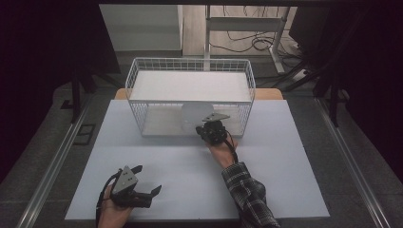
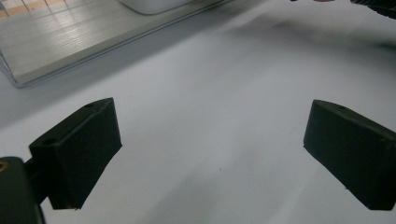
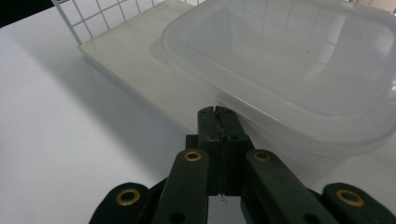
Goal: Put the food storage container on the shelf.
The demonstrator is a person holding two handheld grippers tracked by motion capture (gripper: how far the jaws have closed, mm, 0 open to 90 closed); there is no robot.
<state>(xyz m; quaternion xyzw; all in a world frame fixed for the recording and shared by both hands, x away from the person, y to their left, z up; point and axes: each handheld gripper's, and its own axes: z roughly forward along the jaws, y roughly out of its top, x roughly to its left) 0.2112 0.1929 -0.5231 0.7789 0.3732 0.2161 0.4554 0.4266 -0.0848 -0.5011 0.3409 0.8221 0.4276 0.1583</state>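
1. My right hand-held gripper (image 1: pixel 210 129) is out at the front of the white wire rack (image 1: pixel 190 64), at the open lower shelf, with my plaid sleeve (image 1: pixel 247 190) stretched across the desk (image 1: pixel 190 166) behind it.
2. In the right gripper view its two black jaws are pressed flat together with nothing between them, their tips (image 3: pixel 218 114) right against the side wall of the clear plastic container (image 3: pixel 299 70), just under its rim. I cannot tell whether they actually touch it.
3. The clear plastic container sits on the pale board of the rack's lower shelf (image 3: pixel 135 70), near its front edge; from the high view it shows as a whitish shape (image 1: pixel 194 114) just left of my right hand-held gripper.
4. My left hand-held gripper (image 1: pixel 142 183) rests low over the near left part of the desk, well apart from the rack.
5. In the left gripper view its jaws stand spread wide, one pad (image 2: pixel 79 149) at the left and the other at the right, with only bare white desk between them. The front edge of the rack's lower shelf (image 2: pixel 70 42) lies farther off at the upper left.
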